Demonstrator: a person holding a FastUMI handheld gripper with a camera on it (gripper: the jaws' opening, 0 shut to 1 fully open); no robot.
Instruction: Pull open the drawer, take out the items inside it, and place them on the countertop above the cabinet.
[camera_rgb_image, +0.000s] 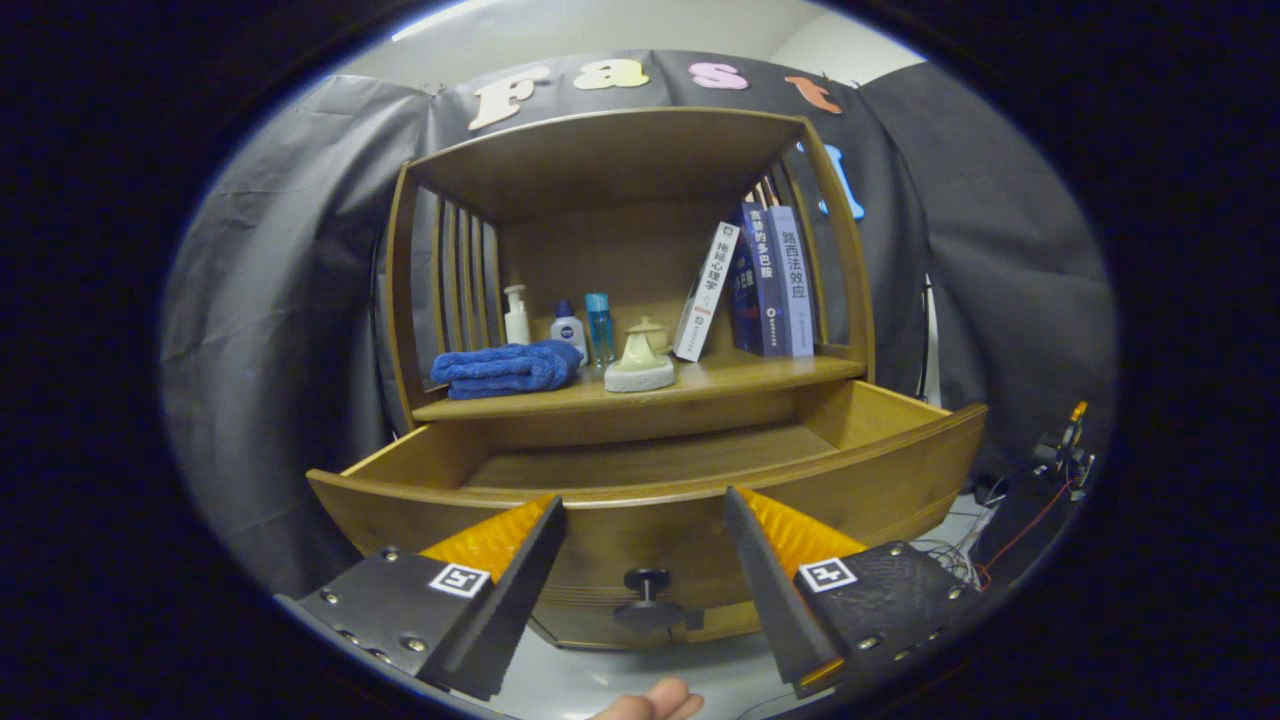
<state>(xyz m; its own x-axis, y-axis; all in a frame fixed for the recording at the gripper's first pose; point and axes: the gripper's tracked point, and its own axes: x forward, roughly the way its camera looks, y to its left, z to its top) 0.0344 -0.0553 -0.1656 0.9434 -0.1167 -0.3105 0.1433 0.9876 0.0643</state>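
Gripper view: gripper (645, 520) fingers spread apart, holding nothing, before the pulled-out drawer (640, 500), knob (647, 580) between them.

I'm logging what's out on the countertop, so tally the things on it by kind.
Books: 3
Bottles: 3
Blue towel: 1
Small lidded pot: 1
Total: 8
The tongs are open at the pulled-out drawer, by its knob.

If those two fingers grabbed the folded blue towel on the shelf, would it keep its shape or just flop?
The folded blue towel would probably sag and unfold, since it looks like soft, thick cloth. It seems light and unbreakable, and its fuzzy surface should not slip. The open gripper is near the pulled-out wooden drawer.
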